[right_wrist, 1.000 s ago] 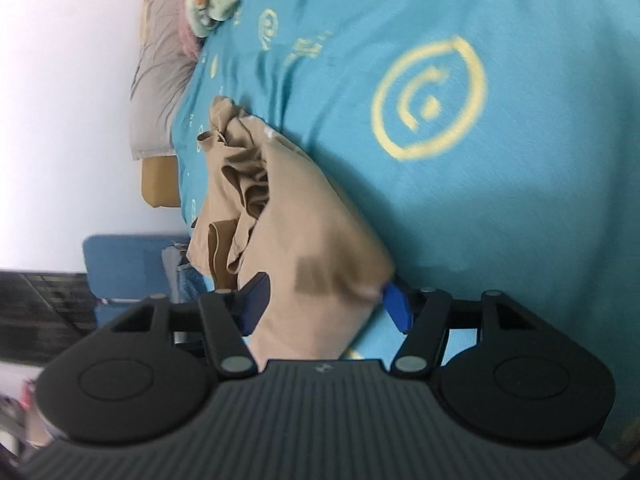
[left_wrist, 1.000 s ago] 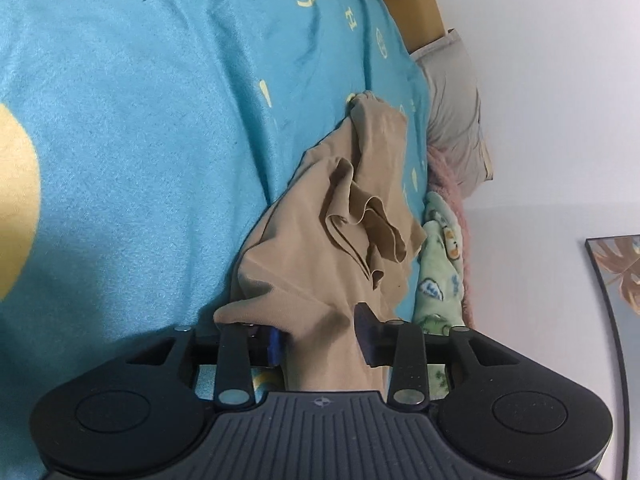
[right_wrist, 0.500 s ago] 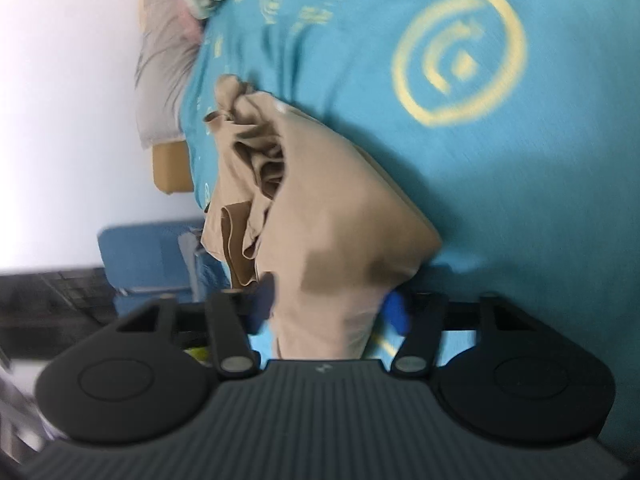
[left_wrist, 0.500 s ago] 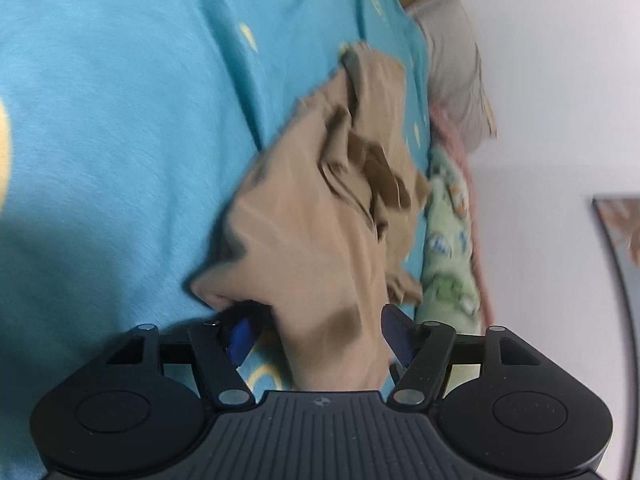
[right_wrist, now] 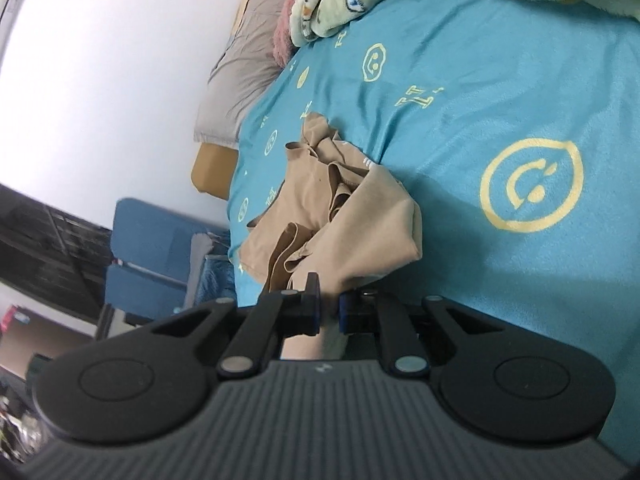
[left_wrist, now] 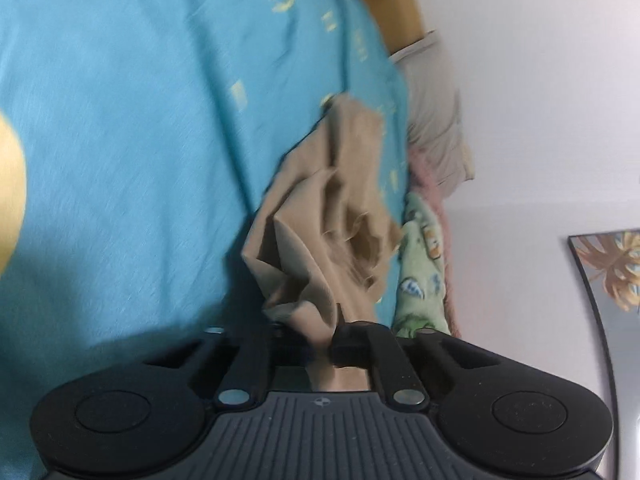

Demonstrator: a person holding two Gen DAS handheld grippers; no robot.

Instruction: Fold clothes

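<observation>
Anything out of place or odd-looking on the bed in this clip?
Only the tan garment: it lies bunched and crumpled on the blue bedsheet, with loose folds and a strap-like loop sticking out, not flat for folding. The left tongs and the right tongs are each shut on its near end. Nothing looks spilled or damaged.

Light: soft, even indoor, bright on white wall (right_wrist: 100,80); no glare.
Shadows: dark patch on blue bedsheet (left_wrist: 120,160) just ahead of left hand-held gripper (left_wrist: 320,346); another under beige garment (right_wrist: 352,216) in right view.
Blur: left view smeared by motion, esp. sheet print & garment; right view sharper, edges soft.
Distortion: strong fisheye, black corners, bent lines at rim.
</observation>
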